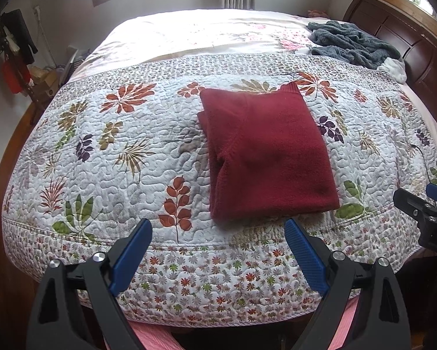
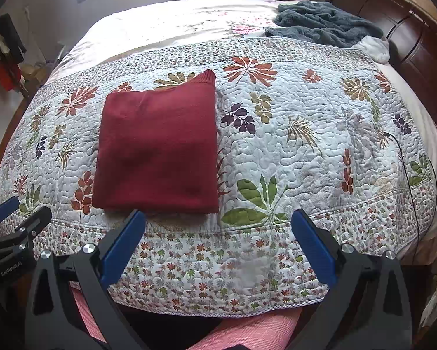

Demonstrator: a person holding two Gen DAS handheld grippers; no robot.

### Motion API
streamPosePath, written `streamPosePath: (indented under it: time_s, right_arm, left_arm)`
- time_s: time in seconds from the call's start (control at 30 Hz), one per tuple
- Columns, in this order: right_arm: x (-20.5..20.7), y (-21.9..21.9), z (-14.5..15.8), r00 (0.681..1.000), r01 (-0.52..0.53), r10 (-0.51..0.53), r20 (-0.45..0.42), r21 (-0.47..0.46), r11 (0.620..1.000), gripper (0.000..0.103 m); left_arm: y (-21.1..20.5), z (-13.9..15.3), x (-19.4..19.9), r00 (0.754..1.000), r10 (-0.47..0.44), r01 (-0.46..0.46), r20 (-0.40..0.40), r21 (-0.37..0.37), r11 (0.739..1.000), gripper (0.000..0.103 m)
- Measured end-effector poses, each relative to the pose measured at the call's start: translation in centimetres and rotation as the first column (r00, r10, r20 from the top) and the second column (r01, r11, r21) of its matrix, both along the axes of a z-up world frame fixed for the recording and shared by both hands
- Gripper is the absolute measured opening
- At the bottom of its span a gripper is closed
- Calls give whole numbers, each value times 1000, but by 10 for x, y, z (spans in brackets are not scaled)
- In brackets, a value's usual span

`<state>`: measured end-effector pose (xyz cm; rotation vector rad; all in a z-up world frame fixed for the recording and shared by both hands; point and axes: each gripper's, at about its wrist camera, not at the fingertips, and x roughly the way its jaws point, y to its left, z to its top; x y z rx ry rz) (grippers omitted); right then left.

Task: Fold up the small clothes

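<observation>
bedroom quilt (image 1: 125, 157) carries the red sweater (image 1: 265, 157), folded square near its front border. left gripper (image 1: 218, 250) and right gripper (image 2: 218, 242) hover before it, fingers spread wide, holding nothing. a careless grab could catch one layer and undo the fold, or drag the quilt.

Home bedroom: quilted bed (image 1: 130, 157), wooden headboard (image 1: 408, 43).
</observation>
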<state>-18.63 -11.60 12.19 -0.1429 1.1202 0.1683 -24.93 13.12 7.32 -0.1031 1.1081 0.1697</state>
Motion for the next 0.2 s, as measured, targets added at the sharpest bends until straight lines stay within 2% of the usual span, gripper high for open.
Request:
streamPosePath:
  time_s: [0.2]
  right_arm:
    - [1,-2,0,1000,2,-2,-1,3,1000,99]
  left_arm:
    - [0,1,0,1000,3,-3,6,0,1000,93]
